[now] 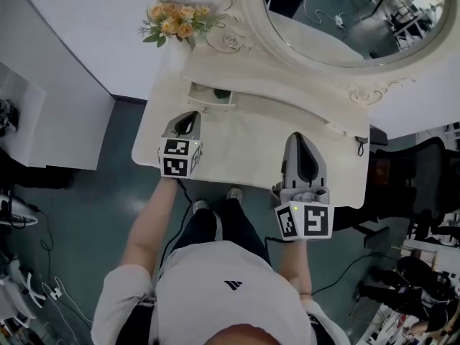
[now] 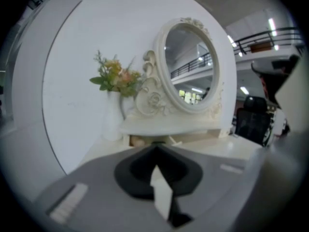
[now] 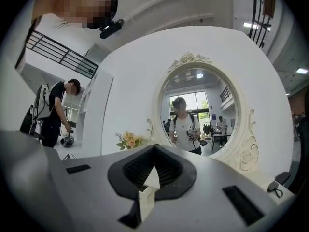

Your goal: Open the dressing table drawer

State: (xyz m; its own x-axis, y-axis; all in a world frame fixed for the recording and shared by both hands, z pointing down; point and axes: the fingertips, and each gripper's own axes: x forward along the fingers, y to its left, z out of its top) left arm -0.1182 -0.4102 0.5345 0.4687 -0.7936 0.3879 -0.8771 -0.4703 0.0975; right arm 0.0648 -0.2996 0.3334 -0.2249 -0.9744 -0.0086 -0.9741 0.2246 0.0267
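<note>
1. Both bare forearms reach forward from the person's body, elbows bent.
2. The right gripper [image 1: 302,141] is held level over the front edge of the dressing table [image 1: 251,135]; its jaws are pressed together with nothing between them.
3. The left gripper [image 1: 188,118] is further forward over the tabletop's left part and tips slightly down; its jaws are closed and empty too.
4. Just beyond the left gripper, the small drawer [image 1: 208,100] stands partly pulled out of the raised shelf, apart from both grippers.
5. Behind it, orange flowers [image 1: 176,20] stand in a white vase [image 2: 113,117] beside the oval mirror [image 1: 352,13].
</note>
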